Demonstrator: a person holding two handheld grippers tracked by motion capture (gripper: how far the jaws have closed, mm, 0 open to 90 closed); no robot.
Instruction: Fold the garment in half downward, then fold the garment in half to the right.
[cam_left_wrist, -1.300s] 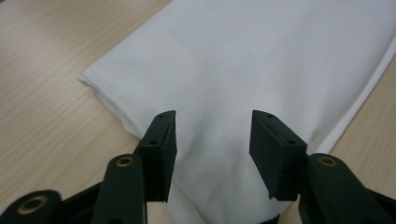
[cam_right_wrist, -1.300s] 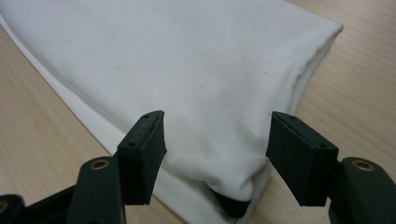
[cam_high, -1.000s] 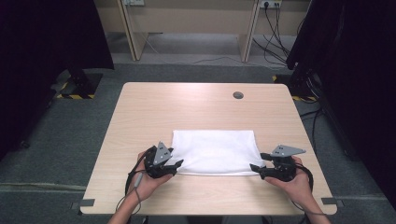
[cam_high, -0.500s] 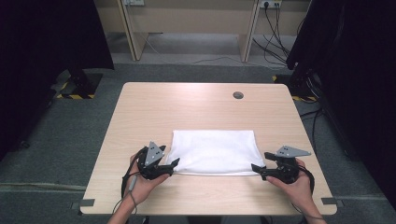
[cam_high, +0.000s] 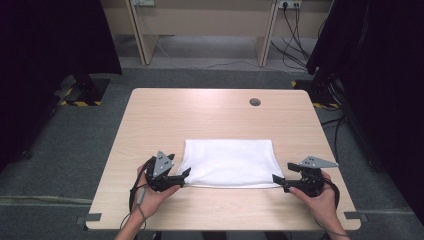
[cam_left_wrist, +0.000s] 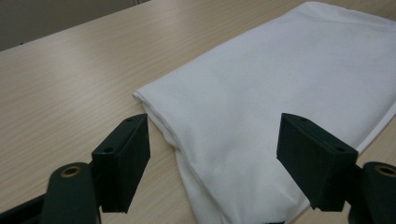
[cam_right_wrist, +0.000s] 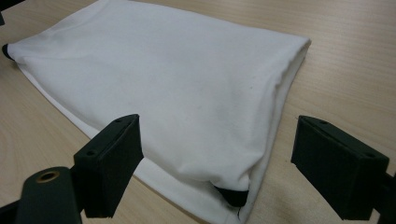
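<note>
i have just been opening both jaws, so my left gripper (cam_high: 186, 172) and right gripper (cam_high: 276, 180) let go of the folded white cloth (cam_high: 230, 162) near the table (cam_high: 210, 112) front edge, next i pull back.

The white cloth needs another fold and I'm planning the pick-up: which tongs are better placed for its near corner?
Roughly equal, perhaps the left tongs: open, with the white cloth corner lying between the pads. The right tongs, open too, straddle their corner.

You're looking at a plain white cloth (cam_high: 230, 162) on a light wood-grain counter (cam_high: 210, 112); the jaws are showing black.
</note>
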